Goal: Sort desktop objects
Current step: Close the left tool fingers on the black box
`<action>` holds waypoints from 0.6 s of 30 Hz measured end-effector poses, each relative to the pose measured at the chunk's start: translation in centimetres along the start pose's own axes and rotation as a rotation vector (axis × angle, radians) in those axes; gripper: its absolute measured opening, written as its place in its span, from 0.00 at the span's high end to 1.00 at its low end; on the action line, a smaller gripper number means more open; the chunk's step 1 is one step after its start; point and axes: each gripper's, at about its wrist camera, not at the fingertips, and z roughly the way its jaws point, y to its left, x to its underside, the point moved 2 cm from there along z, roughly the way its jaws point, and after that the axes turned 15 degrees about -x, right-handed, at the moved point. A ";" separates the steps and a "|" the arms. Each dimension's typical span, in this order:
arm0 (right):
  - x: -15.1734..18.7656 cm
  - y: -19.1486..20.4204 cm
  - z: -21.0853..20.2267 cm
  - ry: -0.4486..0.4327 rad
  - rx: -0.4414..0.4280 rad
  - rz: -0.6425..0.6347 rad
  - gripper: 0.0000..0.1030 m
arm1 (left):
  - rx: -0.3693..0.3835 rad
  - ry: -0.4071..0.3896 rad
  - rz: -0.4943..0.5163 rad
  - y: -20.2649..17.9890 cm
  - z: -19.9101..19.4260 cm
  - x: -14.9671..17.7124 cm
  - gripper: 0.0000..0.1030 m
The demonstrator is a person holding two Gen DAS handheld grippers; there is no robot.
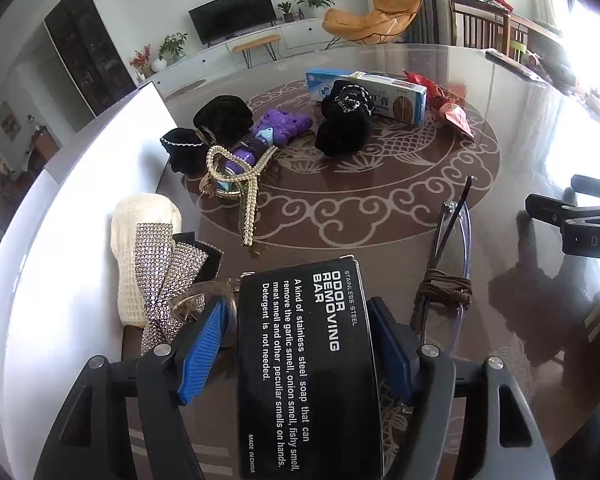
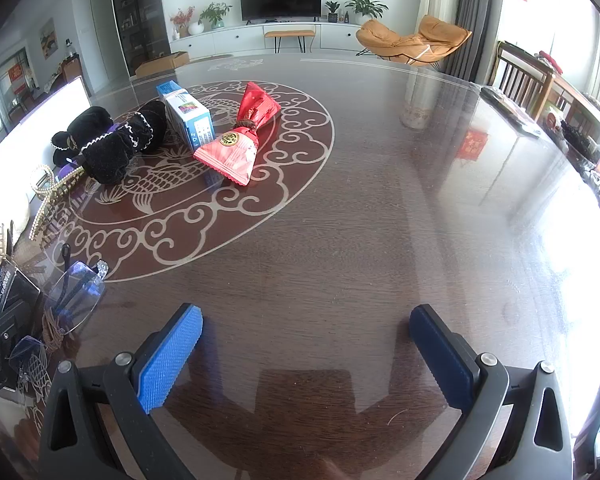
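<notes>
My left gripper has a black "Odor Removing Bar" box between its blue pads; the left pad stands slightly off the box, the right one looks close against it. Whether the box rests on the table I cannot tell. My right gripper is open and empty over bare table. Glasses tied with brown cord lie right of the box, also in the right wrist view.
A rhinestone bow and cream knit item lie left of the box. Farther off are a pearl clip, black velvet scrunchies, a purple toy, a blue-white carton and a red packet. A white board lines the left edge.
</notes>
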 end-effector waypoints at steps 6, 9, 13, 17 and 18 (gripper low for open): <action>0.0 0.0 0.0 0.000 0.000 0.000 0.00 | 0.020 -0.014 0.027 -0.1 -0.3 0.4 0.27; 0.0 0.0 0.1 0.000 0.000 0.000 0.00 | 0.037 -0.023 0.027 0.1 -0.6 0.5 0.27; 0.0 0.0 0.0 0.000 0.000 0.000 0.00 | 0.101 -0.044 0.018 0.9 -1.5 0.1 0.27; 0.0 0.0 0.0 -0.001 -0.002 0.001 0.00 | 0.181 -0.065 -0.001 2.6 -2.3 -0.4 0.23; 0.0 0.0 0.0 -0.001 -0.002 0.001 0.00 | 0.195 -0.068 -0.001 2.9 -2.4 -0.4 0.20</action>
